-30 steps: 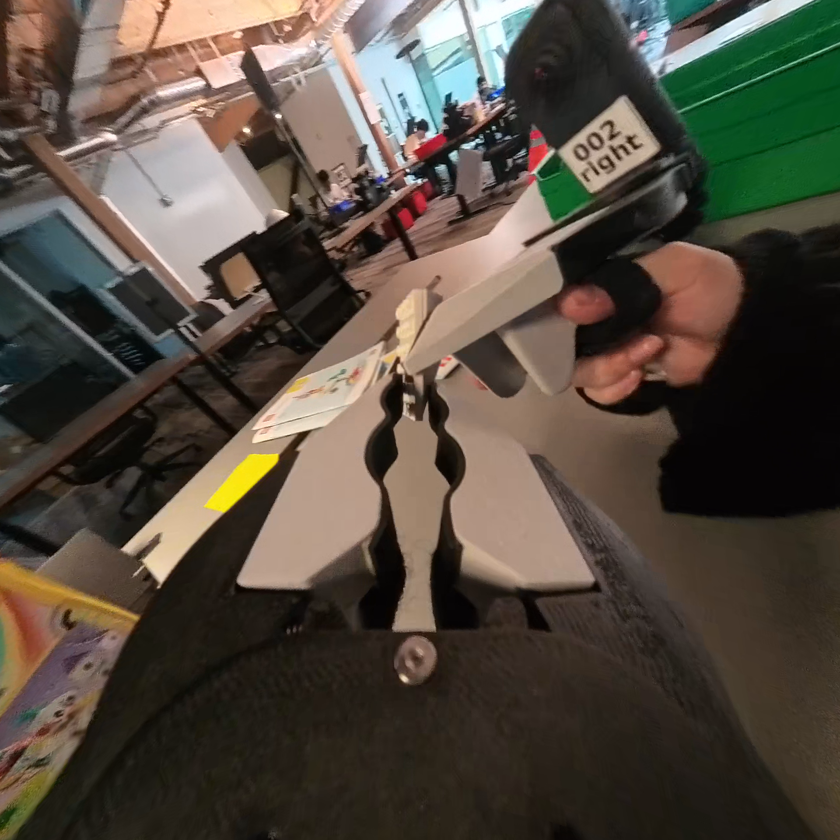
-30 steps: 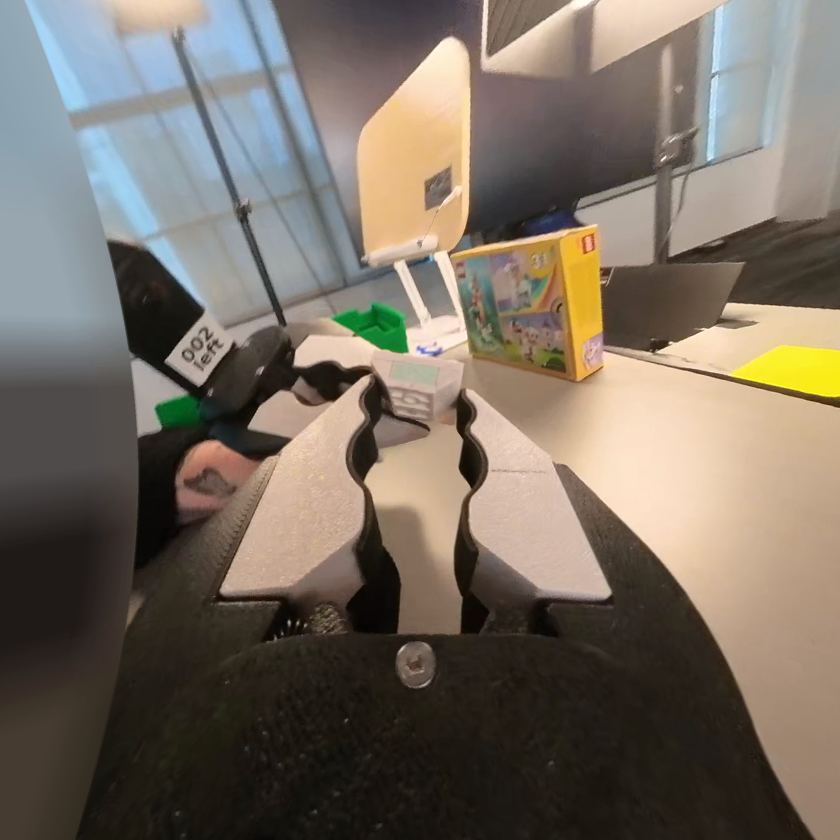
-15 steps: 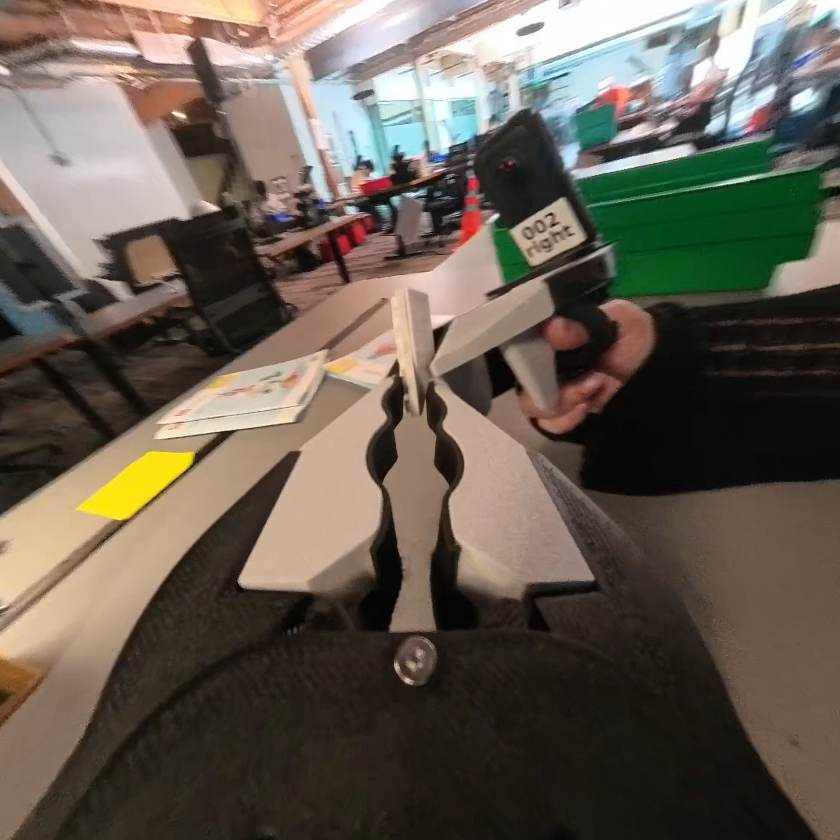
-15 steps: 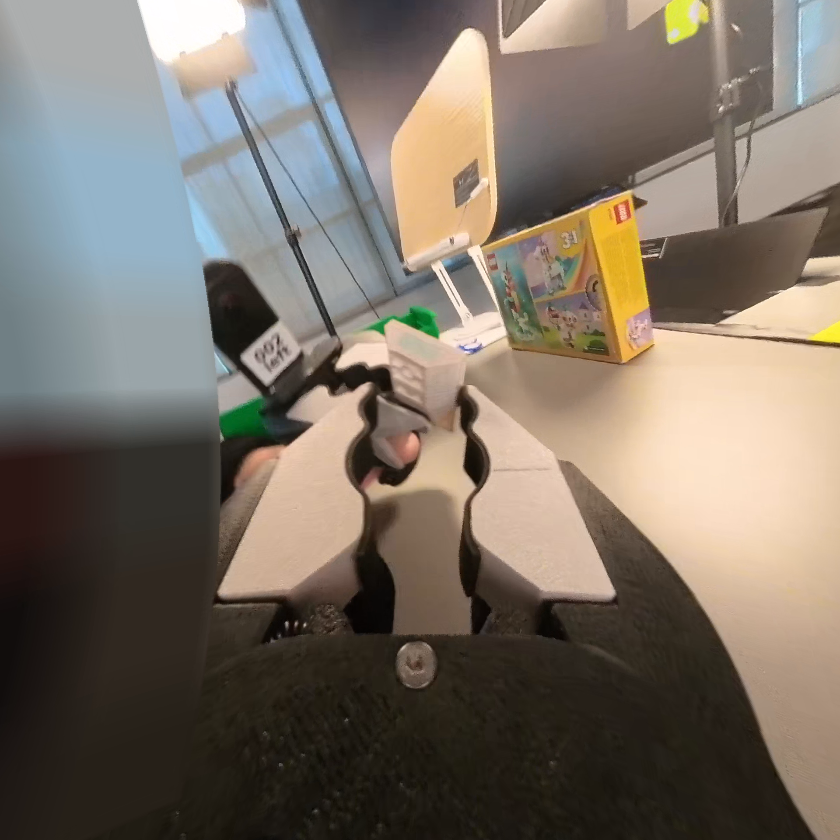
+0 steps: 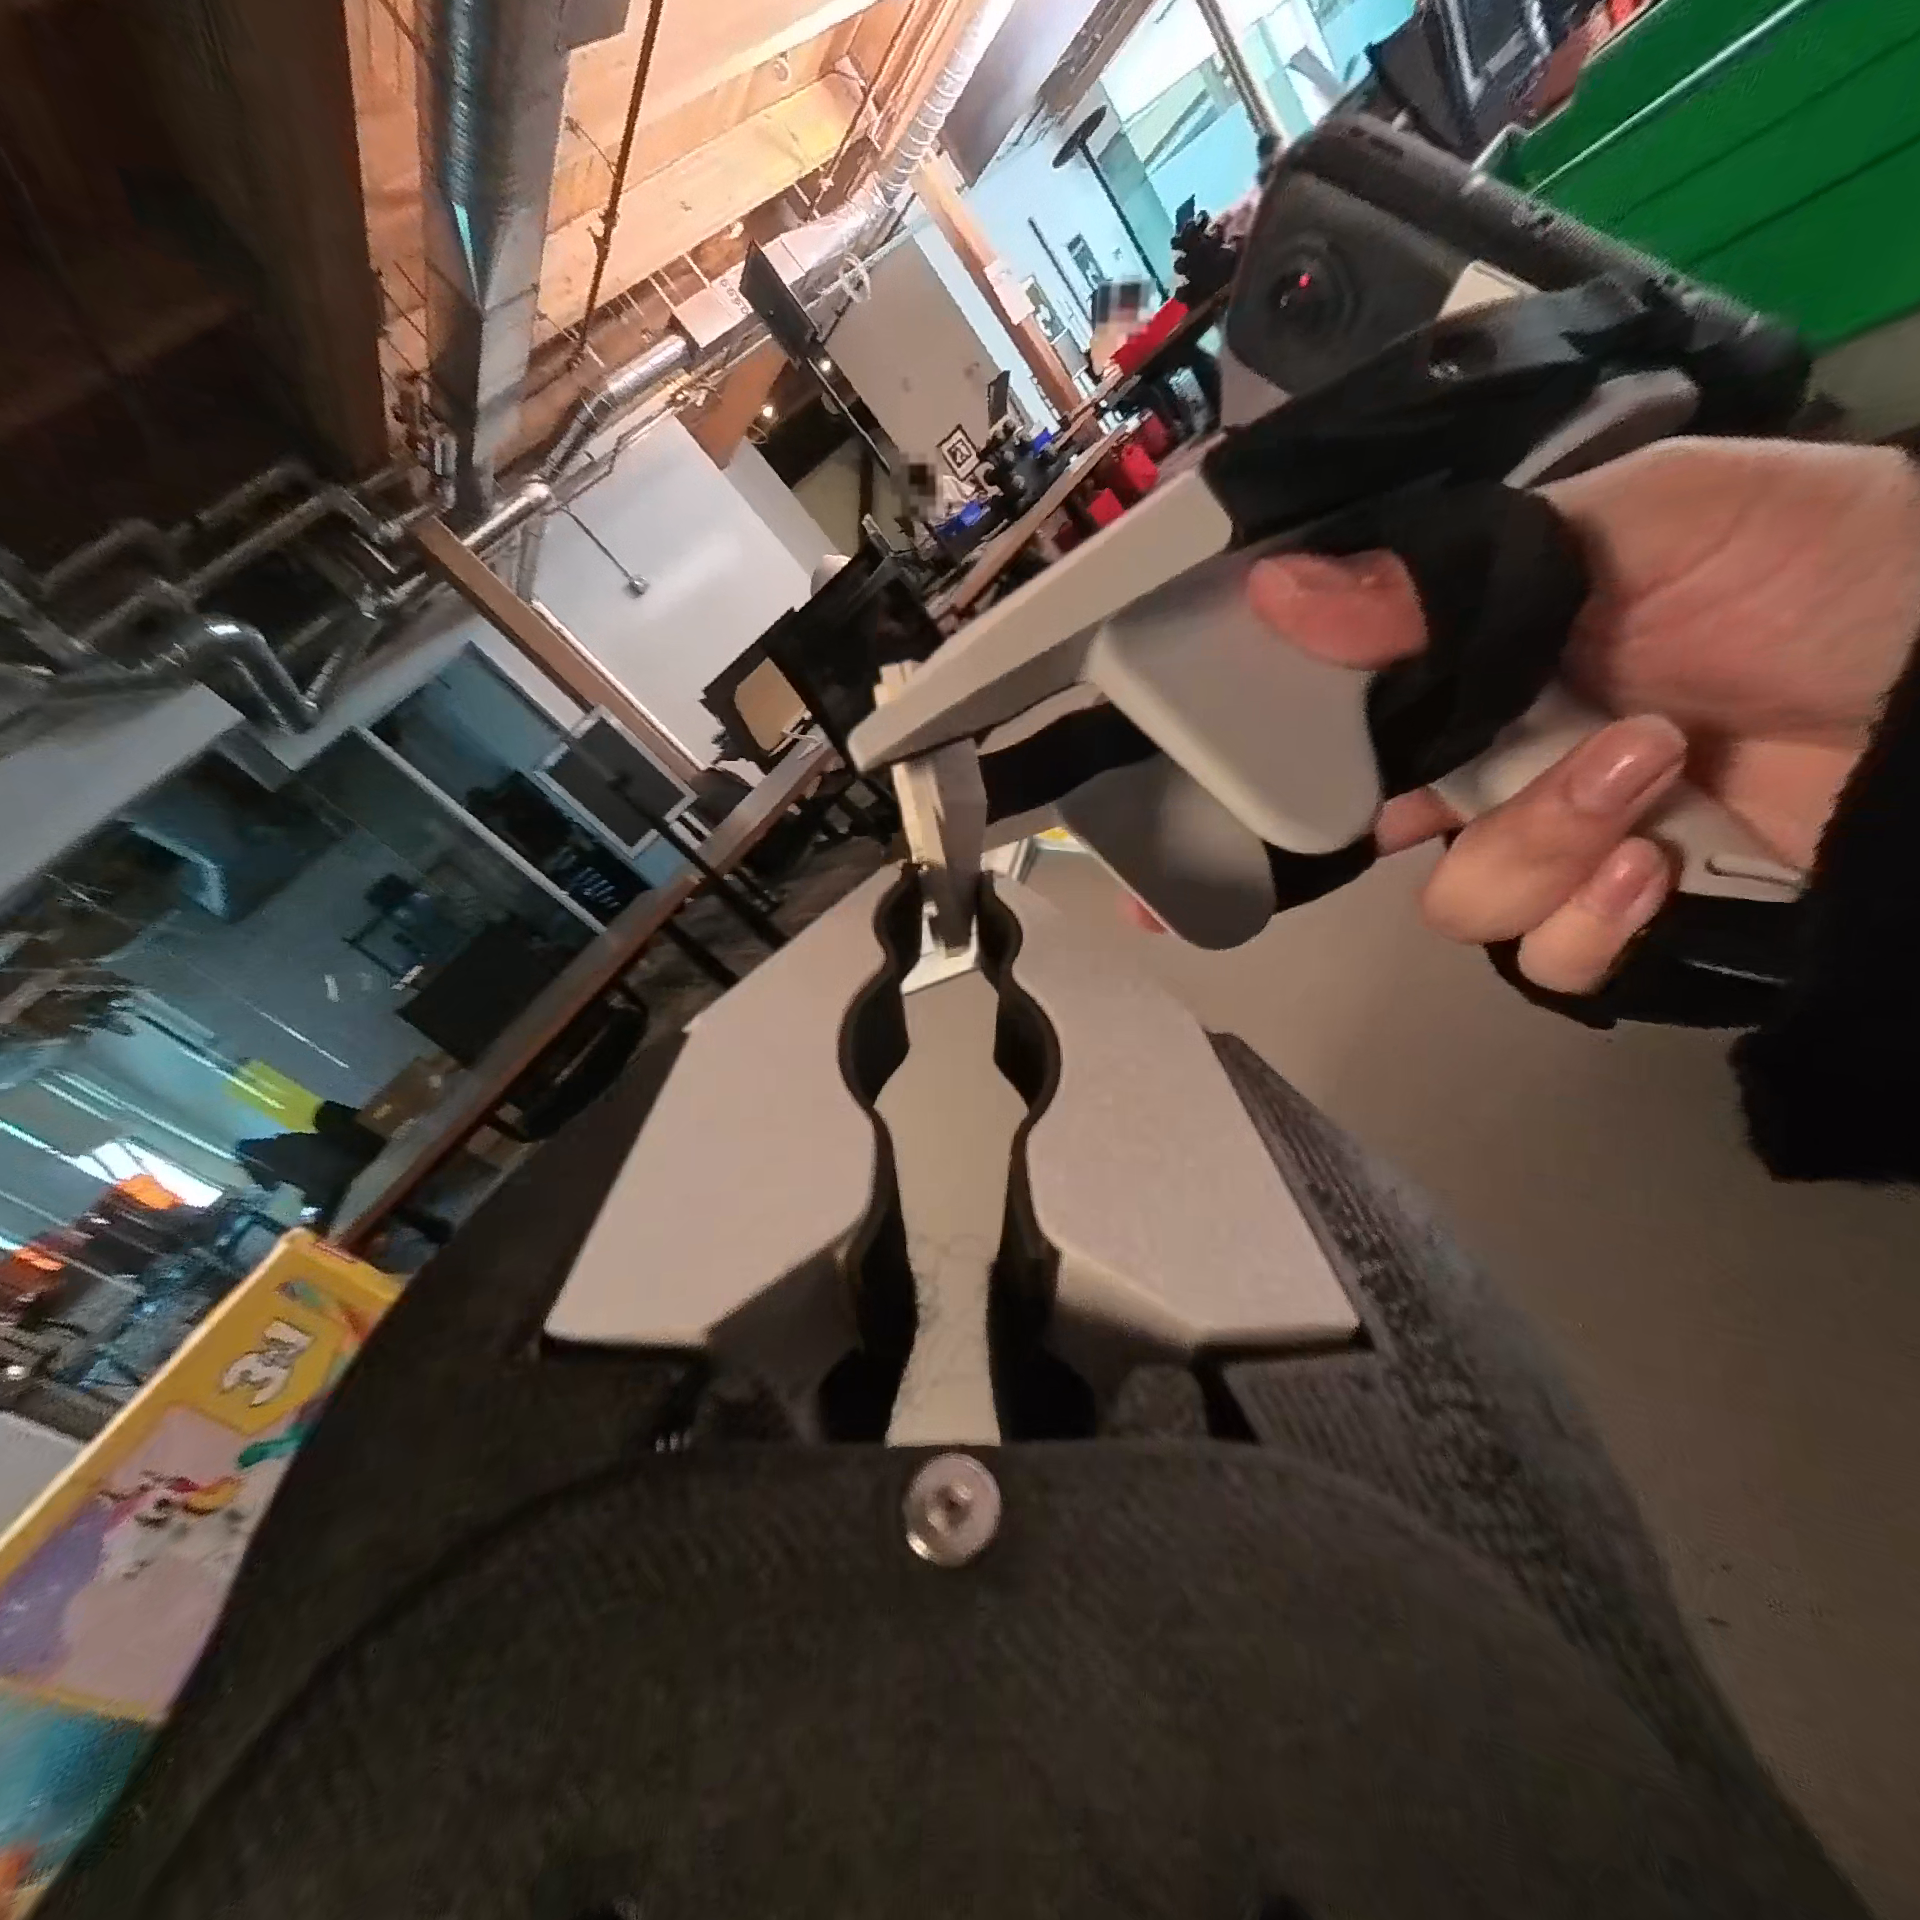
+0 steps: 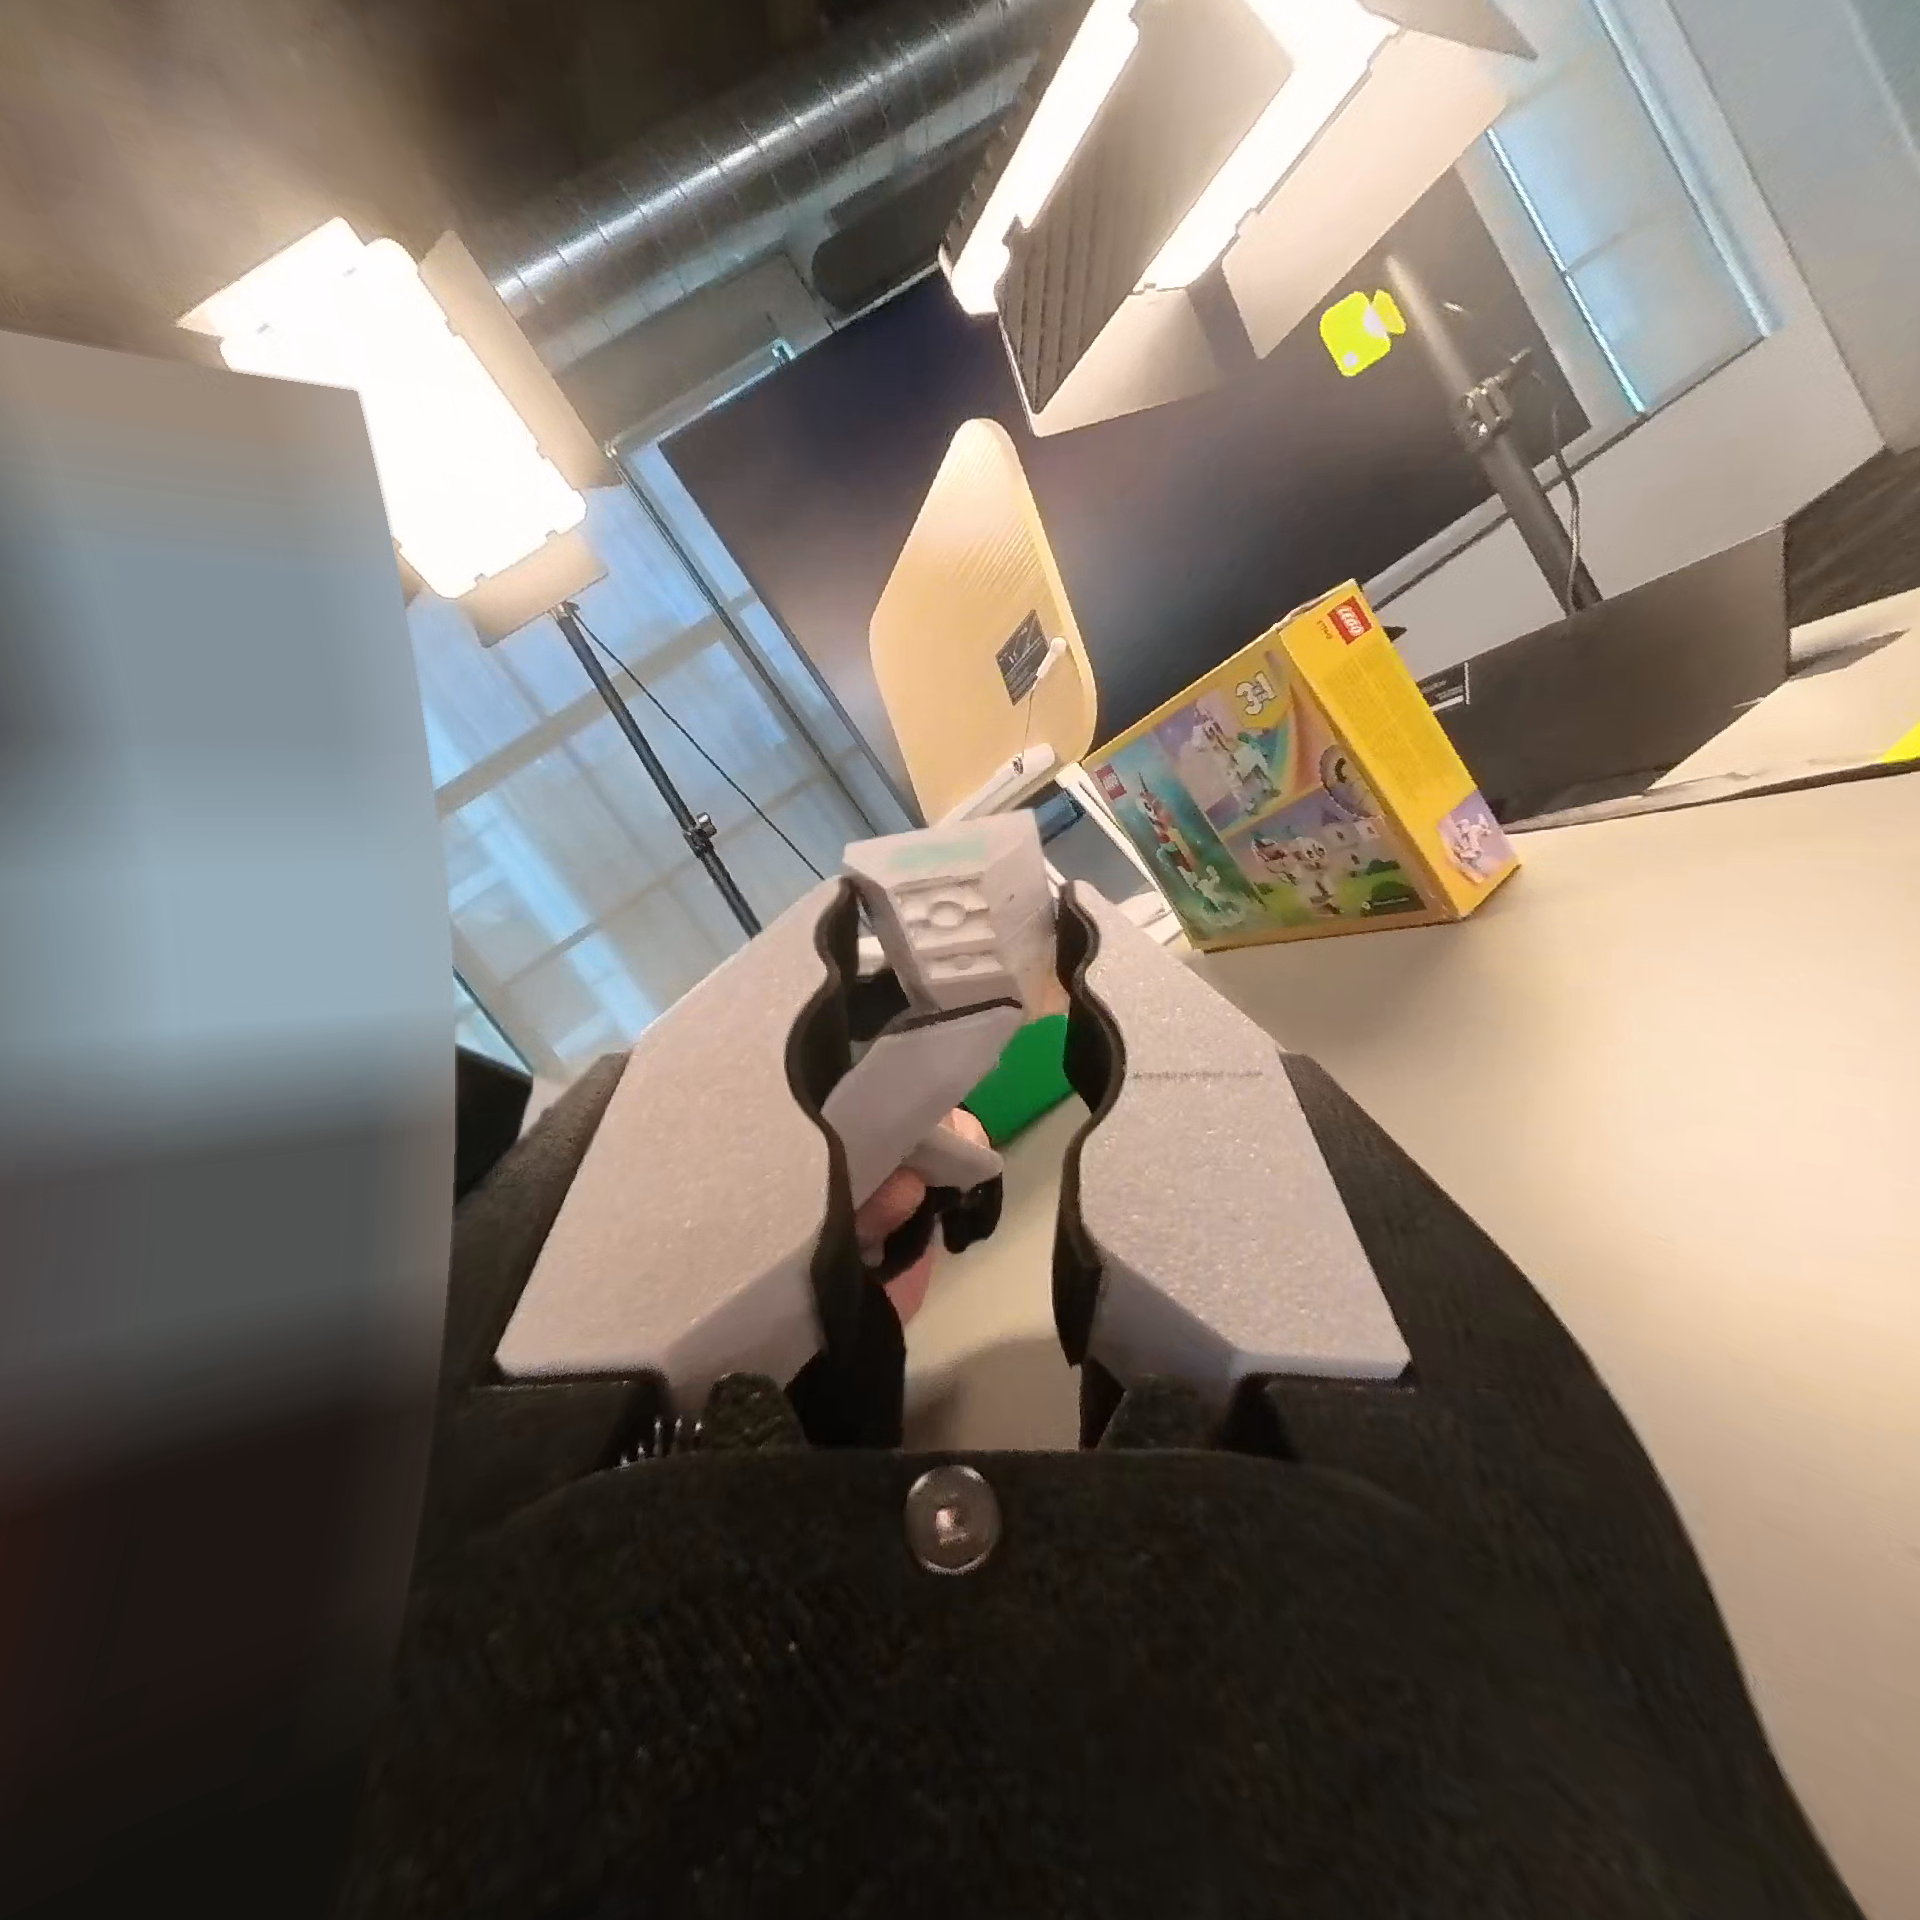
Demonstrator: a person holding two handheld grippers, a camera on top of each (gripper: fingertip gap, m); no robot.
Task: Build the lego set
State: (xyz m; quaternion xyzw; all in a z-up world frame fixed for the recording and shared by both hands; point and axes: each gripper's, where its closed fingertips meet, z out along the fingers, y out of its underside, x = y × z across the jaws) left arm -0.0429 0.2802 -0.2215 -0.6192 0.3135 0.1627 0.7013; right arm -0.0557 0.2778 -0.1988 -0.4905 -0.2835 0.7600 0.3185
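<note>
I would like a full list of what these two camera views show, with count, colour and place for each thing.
brick piece: one, white-grey, in the air between both grippers
toy box: one, yellow, standing on the table behind the piece
table: one, light grey, under everything
curved panel: one, beige, on a white stand behind the box
light panels: two, white, lit, overhead
left gripper: one, grey jaws, shut on the piece's lower end
right gripper: one, grey jaws, either side of the piece's top; grip unclear
right hand: one, around the right gripper's handle
</note>
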